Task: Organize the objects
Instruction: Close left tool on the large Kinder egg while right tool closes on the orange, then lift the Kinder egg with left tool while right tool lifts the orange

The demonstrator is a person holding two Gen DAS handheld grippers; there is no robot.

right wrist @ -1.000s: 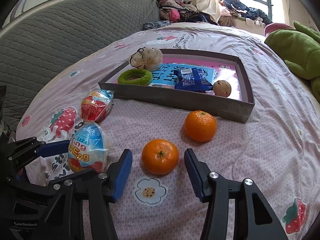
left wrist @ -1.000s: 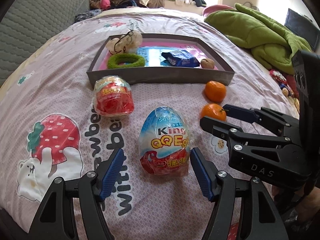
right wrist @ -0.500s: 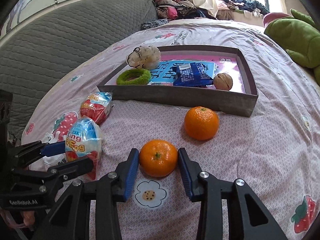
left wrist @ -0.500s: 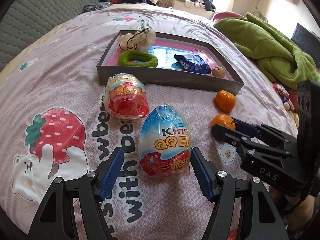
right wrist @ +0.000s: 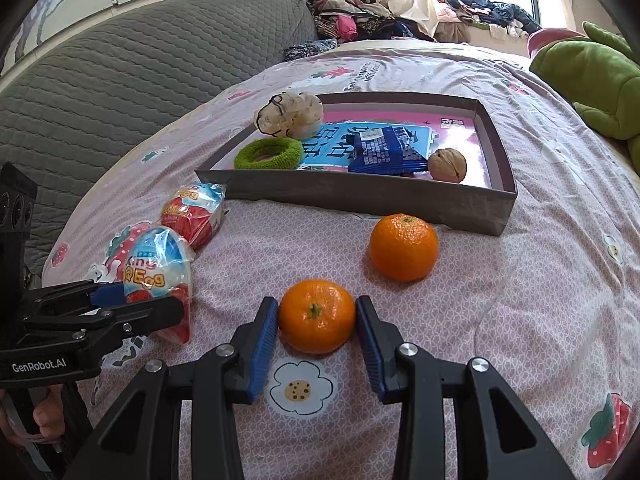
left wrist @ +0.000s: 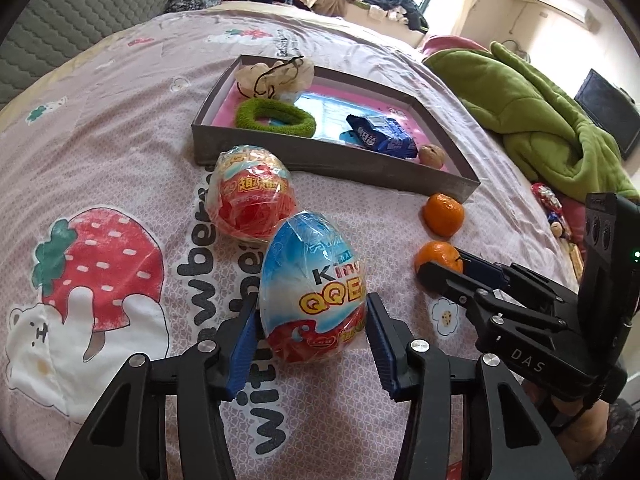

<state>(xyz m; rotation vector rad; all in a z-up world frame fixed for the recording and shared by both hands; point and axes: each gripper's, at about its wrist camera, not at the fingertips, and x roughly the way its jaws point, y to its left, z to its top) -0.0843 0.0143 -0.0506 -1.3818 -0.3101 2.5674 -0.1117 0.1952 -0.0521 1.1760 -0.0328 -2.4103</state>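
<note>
Both tongs are closing in: left tongs point(left wrist: 312, 344) now pressing the blue egg point(left wrist: 314, 292), right tongs point(right wrist: 317, 334) clamping the near tangerine point(right wrist: 317, 321), on the bed.

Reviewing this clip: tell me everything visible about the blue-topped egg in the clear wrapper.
The blue egg is a large egg-shaped toy package wrapped in crinkled clear plastic, with a blue top, white middle, red base and yellow "QQ Egg" lettering. It lies tilted on the pink printed bedspread, pointed end toward the grey tray. The left gripper straddles its lower half; its jaws have just been closing and their blue pads now meet the wrapper on both sides. The red egg lies just behind it; whether they touch is unclear.
</note>
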